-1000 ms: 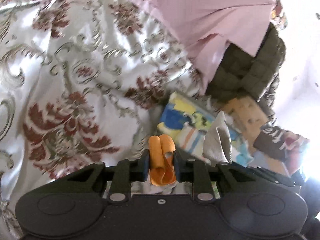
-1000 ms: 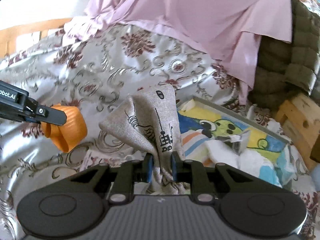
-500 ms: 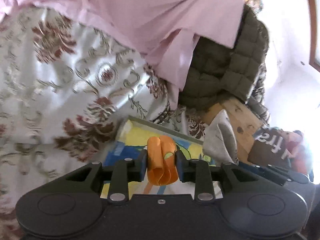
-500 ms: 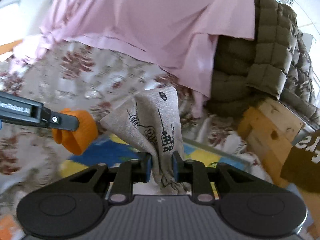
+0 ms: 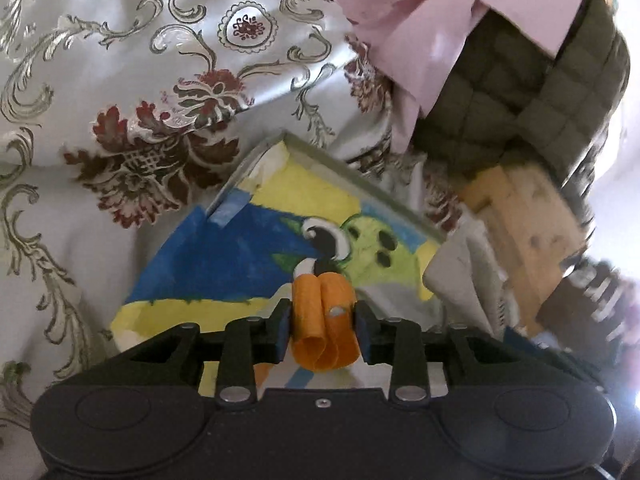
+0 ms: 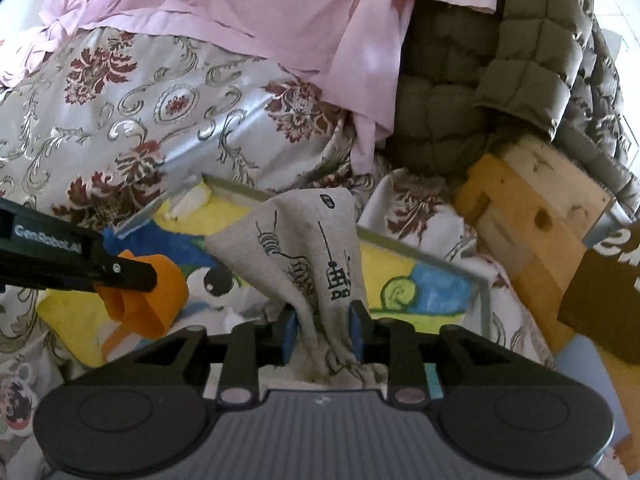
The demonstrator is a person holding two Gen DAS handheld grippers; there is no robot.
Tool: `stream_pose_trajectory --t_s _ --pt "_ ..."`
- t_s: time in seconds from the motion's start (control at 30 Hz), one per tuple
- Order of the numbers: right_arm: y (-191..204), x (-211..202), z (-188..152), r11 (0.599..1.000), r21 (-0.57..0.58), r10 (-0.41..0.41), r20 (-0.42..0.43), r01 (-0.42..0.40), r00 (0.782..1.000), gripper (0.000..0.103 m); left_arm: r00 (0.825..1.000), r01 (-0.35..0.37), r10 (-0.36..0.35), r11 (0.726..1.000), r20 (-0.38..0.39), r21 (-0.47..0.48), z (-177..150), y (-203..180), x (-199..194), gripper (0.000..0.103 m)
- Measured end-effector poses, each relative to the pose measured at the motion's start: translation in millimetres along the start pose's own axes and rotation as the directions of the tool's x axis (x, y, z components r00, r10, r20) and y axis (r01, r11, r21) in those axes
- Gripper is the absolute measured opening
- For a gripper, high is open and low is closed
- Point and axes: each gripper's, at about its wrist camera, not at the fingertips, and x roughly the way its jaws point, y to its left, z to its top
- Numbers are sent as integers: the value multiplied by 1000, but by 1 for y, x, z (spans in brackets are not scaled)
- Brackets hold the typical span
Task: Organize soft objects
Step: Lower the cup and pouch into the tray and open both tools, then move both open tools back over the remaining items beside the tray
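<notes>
**Two soft things over the painted tray**

We hold a pair of tongs in each hand, and both hang over the tray [image 5: 362, 178] with the bright painted picture inside; the tray sits on the shiny flowered bedspread [image 5: 120, 80], and its far rim is a thin grey edge.

Our left gripper [image 5: 322, 322] has the orange band [image 5: 324, 320] between its blue pads; the band is rolled into loops, and it stands up between the fingers; the jaws are opening, and the band is still sitting between them, touching both pads as far as we can see. In the right view the same orange band [image 6: 152, 300] pokes out past the left gripper's black finger, over the near left part of the tray.

Our right gripper [image 6: 322, 330] has the grey cloth [image 6: 304, 252] with black drawings between its pads; the cloth stands up in a point over the middle of the tray; these jaws are opening too, and the cloth bunches between them.

Farther off lies a pink sheet [image 6: 248, 8] on the bedspread; to its right is a puffy green quilted jacket [image 6: 480, 80]; near the jacket, right of the tray, is a pale wooden block [image 6: 532, 216]; the far right edge of the left view is blurry.
</notes>
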Motion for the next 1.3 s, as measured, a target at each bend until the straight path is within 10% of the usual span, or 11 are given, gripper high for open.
stream_pose_trajectory --t_s 0.27,0.67,1.3 --pt "1 -8 -7 999 38 28 34 -30 999 74 993 -118 118 991 17 56 0 -7 -6 60" --pt "-21 -52 -8 996 89 -5 98 -4 995 100 981 -176 160 972 107 158 -5 -26 -49 81" --pt "2 -246 -67 961 240 54 324 -137 944 103 894 -241 38 881 447 407 -108 -63 -245 102"
